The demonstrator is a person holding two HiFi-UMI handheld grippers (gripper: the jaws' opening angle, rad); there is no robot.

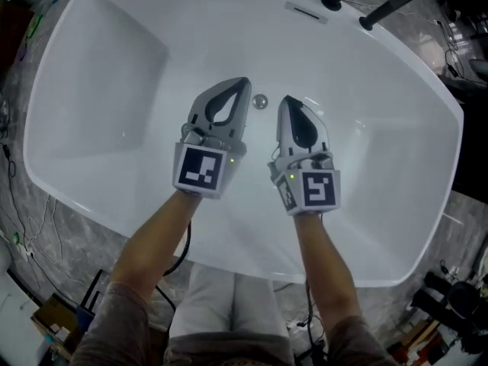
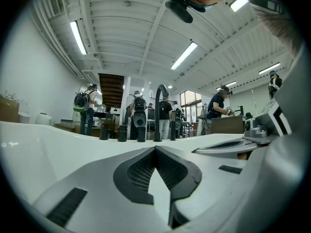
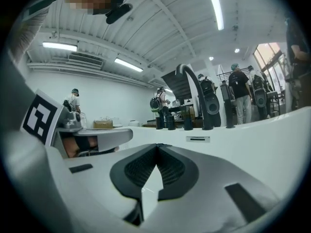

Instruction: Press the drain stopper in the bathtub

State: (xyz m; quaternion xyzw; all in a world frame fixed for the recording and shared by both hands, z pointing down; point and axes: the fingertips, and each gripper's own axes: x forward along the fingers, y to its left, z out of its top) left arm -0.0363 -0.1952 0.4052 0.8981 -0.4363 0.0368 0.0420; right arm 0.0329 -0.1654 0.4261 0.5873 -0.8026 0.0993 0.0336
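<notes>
The white bathtub (image 1: 99, 67) is smooth, so a tool could slide on it. The left tool (image 1: 242, 83) and the right tool (image 1: 288, 100) are both squeezed closed on nothing and hang side by side, so they might bump. The tiny drain stopper (image 1: 260, 101) sits on the tub floor between their tips, nearer the edge with the taps (image 1: 333, 0); an off-middle push could slip off.

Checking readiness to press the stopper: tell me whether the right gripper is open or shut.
Shut. In the right gripper view, the right gripper has its jaws meeting at the front, nothing between them.
</notes>
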